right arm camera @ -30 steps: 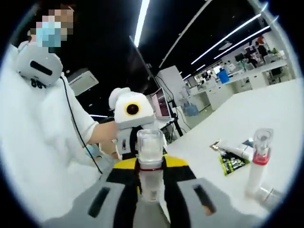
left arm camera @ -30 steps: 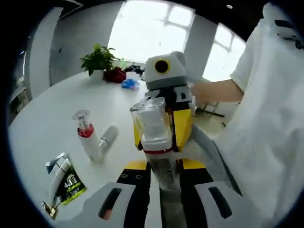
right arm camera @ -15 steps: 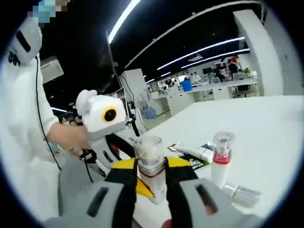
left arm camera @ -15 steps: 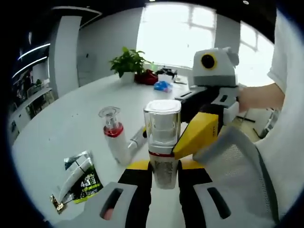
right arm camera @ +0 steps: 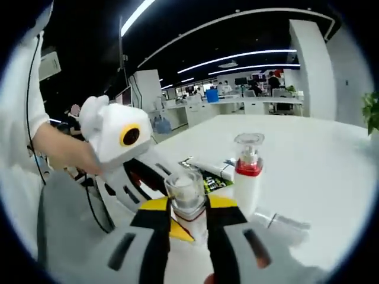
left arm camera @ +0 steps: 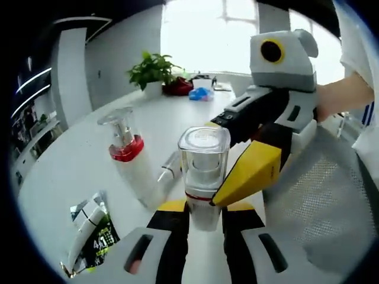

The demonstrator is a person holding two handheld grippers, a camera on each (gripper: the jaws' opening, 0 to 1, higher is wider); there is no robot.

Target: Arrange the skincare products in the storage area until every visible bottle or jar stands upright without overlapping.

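Observation:
A bottle with a clear square cap and a red collar (left arm camera: 204, 171) stands upright between my left gripper's (left arm camera: 204, 216) black-and-yellow jaws, which are shut on its lower body. My right gripper (right arm camera: 187, 206) is shut on the same bottle (right arm camera: 186, 194); in the left gripper view its yellow finger (left arm camera: 249, 174) presses the bottle's right side. Just left of it on the white table (left arm camera: 71, 160), a white pump bottle with a red collar (left arm camera: 127, 160) stands upright, also seen as the pump bottle (right arm camera: 247, 177). A small silver bottle (left arm camera: 169, 171) lies on its side between them.
Green-and-black sachets with a white tube (left arm camera: 92, 228) lie flat near the table's front left, also seen as sachets (right arm camera: 207, 171). A potted plant (left arm camera: 151, 71) and small items stand at the far end. A person's hand (right arm camera: 62, 151) and white sleeve are close by.
Both grippers have kept hold of the clear-capped bottle and brought it down from the air, close beside the pump bottle. The right gripper has swung to the bottle's right side.

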